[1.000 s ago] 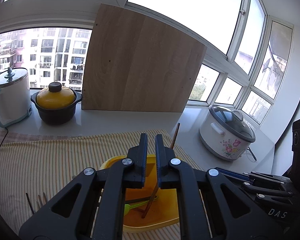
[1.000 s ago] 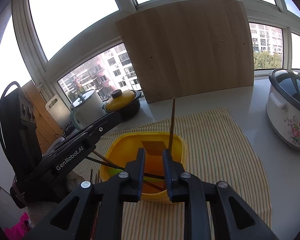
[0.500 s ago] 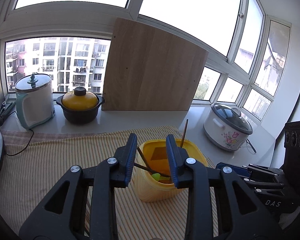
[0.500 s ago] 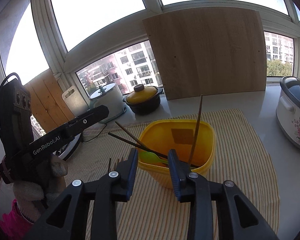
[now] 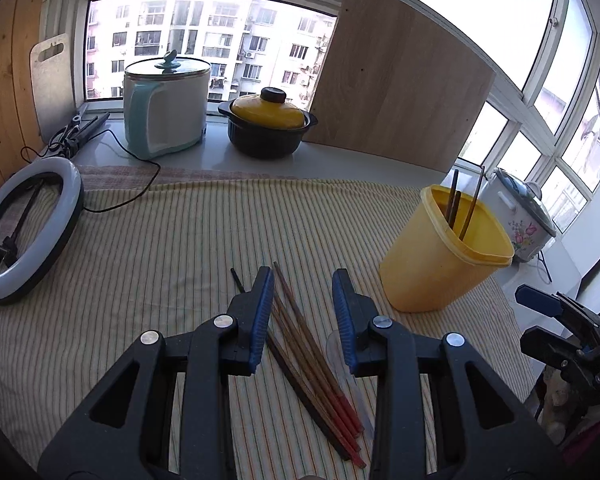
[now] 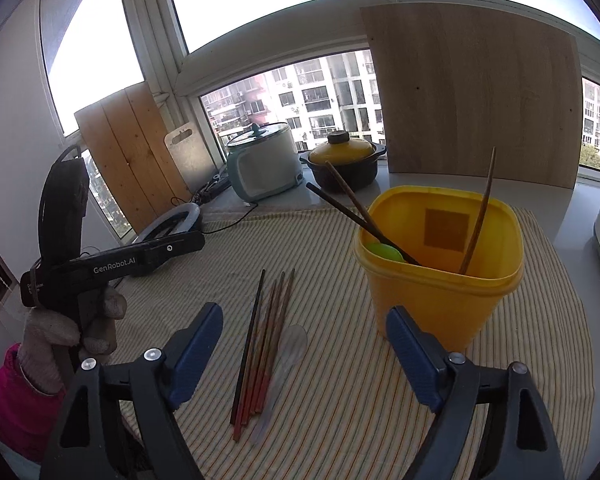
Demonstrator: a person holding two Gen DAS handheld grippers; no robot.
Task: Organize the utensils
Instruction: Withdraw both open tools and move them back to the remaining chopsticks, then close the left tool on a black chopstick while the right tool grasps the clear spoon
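A yellow tub (image 5: pixel 440 264) (image 6: pixel 440 280) stands on the striped cloth and holds three chopsticks (image 6: pixel 476 216) and a green spoon (image 6: pixel 384 252). A bundle of several chopsticks (image 5: pixel 312 360) (image 6: pixel 260 348) lies on the cloth left of the tub, with a clear plastic spoon (image 6: pixel 290 350) beside it. My left gripper (image 5: pixel 303 314) is open and empty, low over the bundle. My right gripper (image 6: pixel 304 340) is wide open and empty, above the bundle and spoon, its right finger close to the tub.
A ring light (image 5: pixel 24 228) lies at the cloth's left. A white-teal cooker (image 5: pixel 166 106), a yellow-lidded black pot (image 5: pixel 266 126) and a wooden board (image 5: pixel 400 92) stand along the windowsill. A floral rice cooker (image 5: pixel 524 216) stands right of the tub.
Both grippers have pulled back from over the tub and opened wider. The left one has come down over the chopstick bundle; the right one now shows the bundle between its fingers.
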